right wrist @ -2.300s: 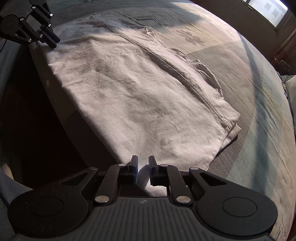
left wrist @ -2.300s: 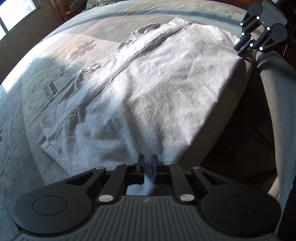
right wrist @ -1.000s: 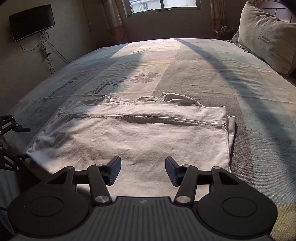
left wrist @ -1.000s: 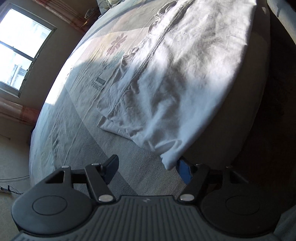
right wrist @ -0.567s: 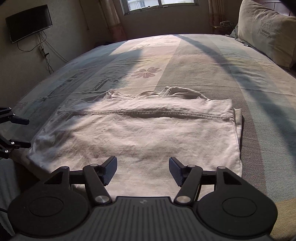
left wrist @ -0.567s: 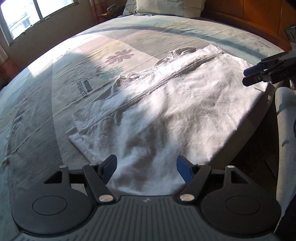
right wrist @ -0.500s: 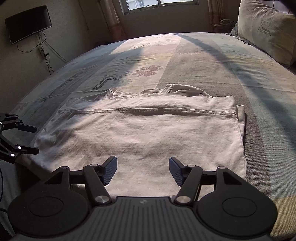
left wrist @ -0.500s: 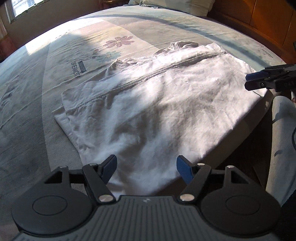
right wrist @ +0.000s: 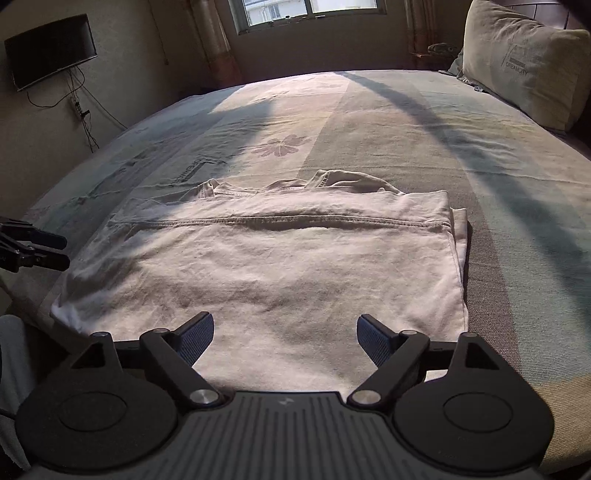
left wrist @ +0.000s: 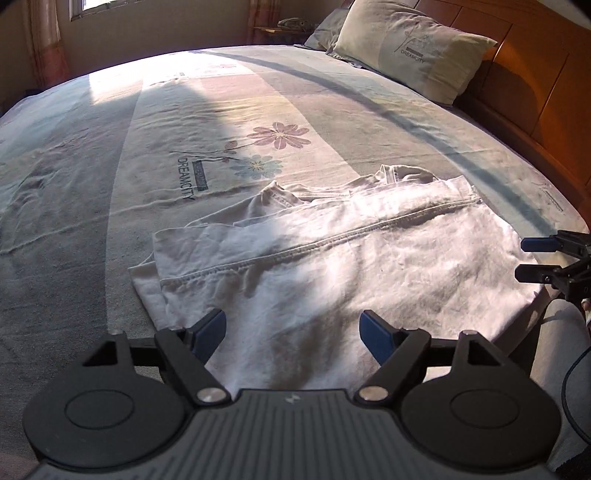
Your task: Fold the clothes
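First fold down: my left gripper (left wrist: 293,328) and right gripper (right wrist: 285,334), fingers just spread wide and empty, over the white shirt (right wrist: 273,273); next, regrip for a crosswise fold.

Black tongs (left wrist: 291,328), blue pads (left wrist: 371,328), silver screws

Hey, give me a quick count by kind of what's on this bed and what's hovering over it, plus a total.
White garment: 1
Pillows: 2 (cream pillow, second pillow behind it)
Grippers: 2 (left gripper, right gripper), both open
Total: 5
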